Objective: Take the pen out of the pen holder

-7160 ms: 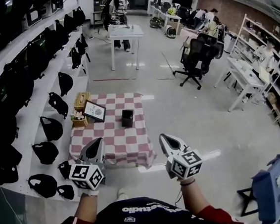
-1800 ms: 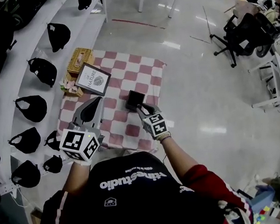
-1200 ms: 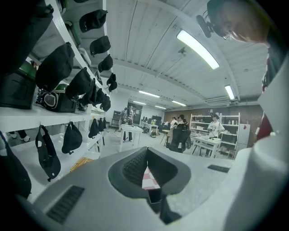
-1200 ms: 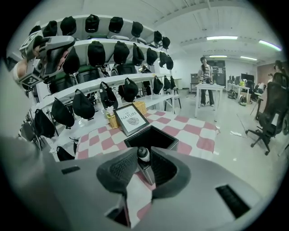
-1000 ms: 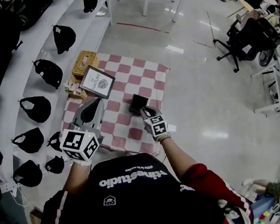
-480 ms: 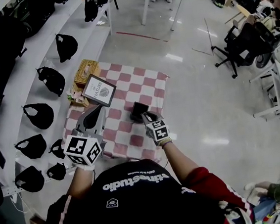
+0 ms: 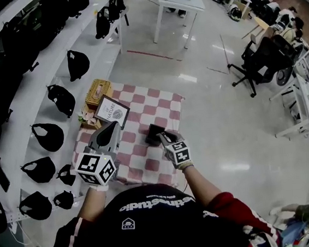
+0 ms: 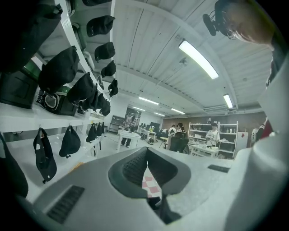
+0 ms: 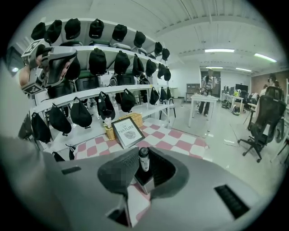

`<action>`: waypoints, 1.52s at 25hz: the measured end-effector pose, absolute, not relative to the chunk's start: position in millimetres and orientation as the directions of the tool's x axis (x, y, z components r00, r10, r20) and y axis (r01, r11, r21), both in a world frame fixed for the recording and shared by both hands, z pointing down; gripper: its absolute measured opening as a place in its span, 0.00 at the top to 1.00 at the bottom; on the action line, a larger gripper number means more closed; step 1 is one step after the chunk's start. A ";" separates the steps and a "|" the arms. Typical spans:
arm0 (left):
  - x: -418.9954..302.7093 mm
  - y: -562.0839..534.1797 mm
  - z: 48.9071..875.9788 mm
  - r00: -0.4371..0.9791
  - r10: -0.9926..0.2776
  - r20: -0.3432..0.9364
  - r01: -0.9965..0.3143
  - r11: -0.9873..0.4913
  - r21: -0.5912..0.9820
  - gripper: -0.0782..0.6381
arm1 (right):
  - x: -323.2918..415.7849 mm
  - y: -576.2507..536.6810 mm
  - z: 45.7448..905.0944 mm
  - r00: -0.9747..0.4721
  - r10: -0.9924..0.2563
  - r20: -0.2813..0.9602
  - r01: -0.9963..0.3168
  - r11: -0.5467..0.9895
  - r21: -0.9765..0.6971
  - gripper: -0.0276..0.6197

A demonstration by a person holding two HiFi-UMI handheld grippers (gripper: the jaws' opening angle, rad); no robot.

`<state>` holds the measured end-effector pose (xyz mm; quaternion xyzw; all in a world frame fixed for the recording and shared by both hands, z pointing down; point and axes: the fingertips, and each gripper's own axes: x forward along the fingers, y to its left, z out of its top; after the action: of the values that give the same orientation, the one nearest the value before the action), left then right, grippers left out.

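Over the checked tabletop [image 7: 145, 162], the right tool [image 7: 165, 138] pinches a slim pen [image 9: 143, 160] just under its dark cap, directly above the black pen holder [image 9: 145, 179]. Whether the pen's tip is free of the rim is hard to tell. The left tool [image 8: 147, 151] hangs aside, pressed together, empty. Light, stiff and smooth, the pen is likely best gripped on its upper barrel.

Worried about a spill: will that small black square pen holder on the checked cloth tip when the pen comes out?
Probably light: the small black square pen holder looks open and thin-walled, so it may lift. It could tip if the black white-labelled pen drags sideways.
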<state>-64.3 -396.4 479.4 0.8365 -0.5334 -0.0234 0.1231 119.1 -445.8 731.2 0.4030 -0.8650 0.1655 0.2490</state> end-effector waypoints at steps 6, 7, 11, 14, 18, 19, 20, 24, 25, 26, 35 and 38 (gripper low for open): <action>-62.9 -397.6 468.6 0.461 -0.885 0.069 -0.870 -0.435 0.233 0.88 | 117.7 -440.4 702.2 -0.538 -0.652 0.534 -0.795 0.603 -0.064 0.85; -61.1 -397.3 467.0 0.469 -0.881 0.065 -0.866 -0.443 0.233 0.88 | 117.8 -437.6 695.9 -0.539 -0.658 0.526 -0.796 0.603 -0.061 0.85; -50.6 -394.0 459.5 0.503 -0.863 0.047 -0.846 -0.481 0.233 0.88 | 122.5 -427.4 668.7 -0.536 -0.685 0.493 -0.803 0.594 -0.048 0.85; -44.2 -387.3 452.6 0.527 -0.849 0.037 -0.833 -0.508 0.222 0.88 | 126.8 -421.3 647.5 -0.524 -0.715 0.463 -0.817 0.576 -0.036 0.85; -41.7 -370.6 444.5 0.548 -0.836 0.032 -0.820 -0.530 0.213 0.88 | 130.0 -407.3 621.4 -0.506 -0.749 0.428 -0.838 0.544 -0.039 0.85; -42.2 -365.6 443.0 0.552 -0.833 0.032 -0.819 -0.535 0.209 0.88 | 130.2 -402.8 615.4 -0.501 -0.756 0.421 -0.843 0.536 -0.042 0.85; -43.2 -360.8 441.8 0.555 -0.831 0.032 -0.818 -0.539 0.203 0.88 | 129.9 -398.2 609.4 -0.498 -0.763 0.412 -0.848 0.528 -0.046 0.85; -47.7 -346.8 439.2 0.575 -0.818 0.022 -0.806 -0.561 0.191 0.88 | 126.8 -378.4 588.9 -0.484 -0.787 0.382 -0.862 0.503 -0.056 0.85; -48.8 -343.5 438.8 0.579 -0.815 0.020 -0.803 -0.566 0.189 0.88 | 126.2 -372.9 584.8 -0.481 -0.792 0.377 -0.865 0.498 -0.057 0.85; -49.9 -339.8 438.7 0.582 -0.813 0.018 -0.800 -0.569 0.190 0.88 | 126.0 -366.8 581.1 -0.476 -0.796 0.374 -0.868 0.492 -0.058 0.85; -59.9 -306.7 438.1 0.625 -0.781 0.012 -0.763 -0.607 0.225 0.88 | 120.6 -307.6 556.4 -0.438 -0.832 0.341 -0.892 0.448 -0.054 0.85; -57.6 -294.4 436.1 0.648 -0.761 0.009 -0.742 -0.629 0.233 0.88 | 123.4 -286.3 550.3 -0.416 -0.848 0.328 -0.905 0.422 -0.058 0.85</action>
<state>-57.6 -294.4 436.1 0.9013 -0.4169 -0.0453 0.1084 123.4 -286.3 550.3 0.5256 -0.8338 0.1135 0.1251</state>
